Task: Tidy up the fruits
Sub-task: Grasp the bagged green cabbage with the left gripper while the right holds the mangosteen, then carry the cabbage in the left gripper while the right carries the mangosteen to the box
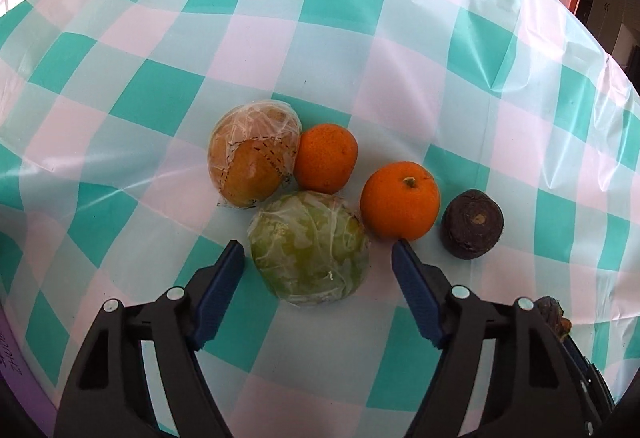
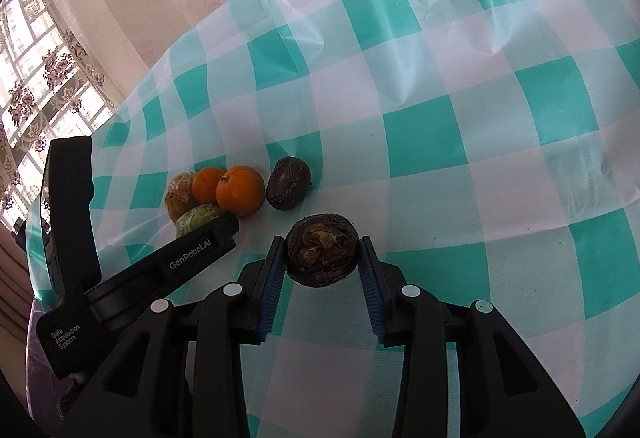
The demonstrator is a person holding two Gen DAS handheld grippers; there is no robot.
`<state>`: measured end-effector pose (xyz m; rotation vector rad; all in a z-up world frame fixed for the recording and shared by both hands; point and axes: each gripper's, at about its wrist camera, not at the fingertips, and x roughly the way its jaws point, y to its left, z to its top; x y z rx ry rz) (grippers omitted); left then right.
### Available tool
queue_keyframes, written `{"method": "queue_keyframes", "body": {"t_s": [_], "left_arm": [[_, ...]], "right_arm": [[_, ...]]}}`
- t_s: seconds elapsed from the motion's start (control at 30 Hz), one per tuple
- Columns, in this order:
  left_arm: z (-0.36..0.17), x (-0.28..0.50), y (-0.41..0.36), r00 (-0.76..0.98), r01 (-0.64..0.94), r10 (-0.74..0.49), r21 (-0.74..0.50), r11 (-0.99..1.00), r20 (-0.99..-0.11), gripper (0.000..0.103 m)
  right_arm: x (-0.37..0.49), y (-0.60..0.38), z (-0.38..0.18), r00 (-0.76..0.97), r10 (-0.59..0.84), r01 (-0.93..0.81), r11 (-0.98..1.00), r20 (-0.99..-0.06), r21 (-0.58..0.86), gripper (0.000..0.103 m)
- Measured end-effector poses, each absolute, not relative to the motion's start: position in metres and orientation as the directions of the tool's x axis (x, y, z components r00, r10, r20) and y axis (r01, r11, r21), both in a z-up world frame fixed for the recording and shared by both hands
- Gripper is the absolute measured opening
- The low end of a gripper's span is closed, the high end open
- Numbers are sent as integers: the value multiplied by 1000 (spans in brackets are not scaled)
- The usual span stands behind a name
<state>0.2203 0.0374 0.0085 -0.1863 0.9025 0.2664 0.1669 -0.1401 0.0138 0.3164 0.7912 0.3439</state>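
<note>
Gripping a dark fruit point(image 2: 321, 255) (right gripper point(image 2: 323, 258)) — oranges point(image 2: 240, 190) nearby.

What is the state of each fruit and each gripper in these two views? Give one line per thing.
Left gripper: open, jaws either side of the green fruit.
Right gripper: shut on a dark fruit.
Wrapped green fruit: on the tablecloth, film-wrapped.
Wrapped yellow fruit: lying, film-wrapped.
Two oranges: lying, unwrapped.
Second dark fruit: lying free.
</note>
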Motion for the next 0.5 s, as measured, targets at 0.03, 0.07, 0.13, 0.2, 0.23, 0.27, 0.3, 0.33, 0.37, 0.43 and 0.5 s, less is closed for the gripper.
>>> {"method": "queue_keyframes", "body": {"t_s": [0.03,0.07,0.13,0.2,0.23,0.27,0.3,0.33,0.37,0.43,0.5], "left_arm": [[8,226,35,574,-304,174,-11,953,-800,73],[8,229,32,569,-294,186,13,956,-801,73],[9,230,33,573,-288,177,6,958,-800,71],[11,226,35,586,-294,177,-4,956,-791,60],[12,223,38,596,-295,163,-26,955,-786,60],[13,219,41,607,-301,148,-54,952,-781,60],[14,215,44,617,-312,140,-78,947,-775,60],[15,209,48,624,-326,134,-101,940,-769,60],[16,203,52,634,-337,122,-131,932,-764,60],[16,189,59,658,-349,80,-209,913,-749,60],[17,176,61,674,-355,61,-250,901,-736,59]], "right_arm": [[167,-140,14,653,415,-182,898,-634,401,37],[167,-140,14,652,416,-183,898,-634,401,37],[168,-140,14,652,416,-181,897,-634,403,37],[167,-139,14,653,415,-181,898,-634,402,37],[167,-139,14,652,416,-183,898,-634,401,37],[167,-139,14,652,415,-180,898,-634,402,37],[167,-140,14,654,414,-178,898,-633,403,37],[168,-140,14,653,412,-175,899,-635,402,37],[170,-139,13,651,409,-171,900,-639,401,37],[171,-140,13,653,404,-164,901,-641,401,37],[170,-140,13,655,402,-160,901,-640,403,37]]}}
